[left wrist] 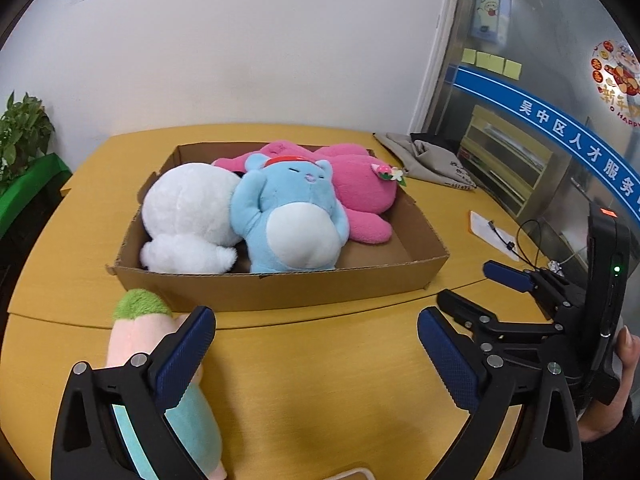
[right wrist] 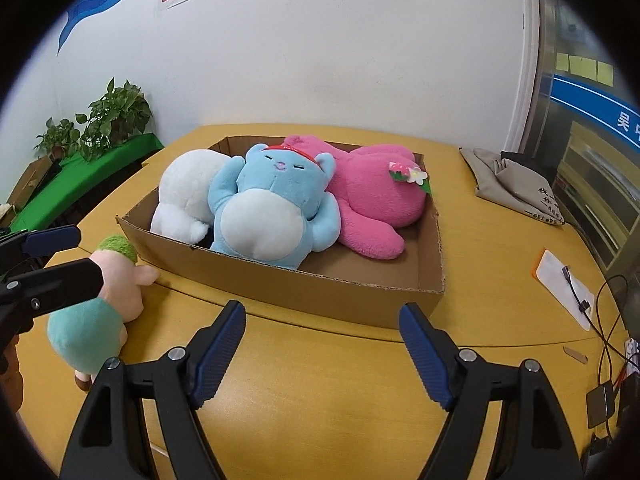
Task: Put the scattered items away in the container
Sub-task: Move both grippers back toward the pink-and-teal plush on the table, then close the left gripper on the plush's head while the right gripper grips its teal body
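Three soft toys, white [left wrist: 188,220], blue [left wrist: 292,216] and pink [left wrist: 360,188], lying inside cardboard box [left wrist: 280,288] on yellow bench [left wrist: 320,380]; fourth, green-capped doll [right wrist: 100,300], outside beside box; left tongs [left wrist: 316,360] and right tongs [right wrist: 324,356] both released, grasping nothing

Potted plant [right wrist: 116,116], grey cloth bag [right wrist: 512,184]

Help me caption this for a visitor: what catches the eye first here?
The cardboard box in the middle of the yellow table, packed with three soft toys: a white one on the left, a blue one in the middle, a pink one on the right. One more toy, pink-faced with green hair, lies outside the box, near its front left corner.
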The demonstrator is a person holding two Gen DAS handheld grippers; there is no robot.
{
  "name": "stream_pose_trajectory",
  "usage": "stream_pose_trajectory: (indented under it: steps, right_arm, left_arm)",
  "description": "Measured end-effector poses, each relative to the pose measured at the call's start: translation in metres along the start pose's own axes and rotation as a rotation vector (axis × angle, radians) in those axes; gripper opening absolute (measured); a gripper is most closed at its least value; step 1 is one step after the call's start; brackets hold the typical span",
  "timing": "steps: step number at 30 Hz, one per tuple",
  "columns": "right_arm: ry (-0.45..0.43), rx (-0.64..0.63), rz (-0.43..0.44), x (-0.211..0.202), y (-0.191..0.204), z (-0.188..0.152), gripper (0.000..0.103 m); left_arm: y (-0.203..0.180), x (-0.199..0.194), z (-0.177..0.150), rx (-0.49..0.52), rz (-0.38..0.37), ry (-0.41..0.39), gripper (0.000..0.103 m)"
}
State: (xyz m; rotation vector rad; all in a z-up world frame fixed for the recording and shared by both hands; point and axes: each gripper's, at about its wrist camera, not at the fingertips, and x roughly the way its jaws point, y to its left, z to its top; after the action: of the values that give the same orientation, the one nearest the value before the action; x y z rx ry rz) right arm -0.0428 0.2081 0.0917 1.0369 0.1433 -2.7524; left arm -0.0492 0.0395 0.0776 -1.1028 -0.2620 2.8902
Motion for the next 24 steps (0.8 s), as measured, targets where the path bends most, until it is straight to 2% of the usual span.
stream_pose_trajectory:
  steps: [7,12,16,18,21,22,24]
  right_arm:
    - [0.007,0.011,0.091,-0.005,0.019,-0.008,0.079]
    - [0.043,-0.025,0.258,0.010,0.076,-0.015,0.079]
    - [0.047,-0.035,0.447,0.013,0.133,-0.023,0.079]
    - [0.059,-0.035,0.515,0.017,0.155,-0.030,0.079]
    - [0.099,-0.016,0.601,0.031,0.180,-0.040,0.079]
    - [0.110,-0.002,0.603,0.037,0.187,-0.044,0.079]
    - [0.130,0.029,0.601,0.048,0.197,-0.049,0.079]
  left_arm:
    - [0.054,-0.032,-0.007,-0.049,0.101,-0.010,0.102]
    - [0.107,-0.039,-0.014,-0.113,0.132,0.043,0.103]
    - [0.132,-0.014,-0.020,-0.134,0.119,0.127,0.103]
    - [0.143,0.011,-0.021,-0.132,0.104,0.181,0.103]
    - [0.160,0.049,-0.028,-0.142,0.129,0.290,0.102]
    - [0.163,0.058,-0.031,-0.141,0.112,0.317,0.102]
    - [0.171,0.070,-0.034,-0.177,0.000,0.352,0.098]
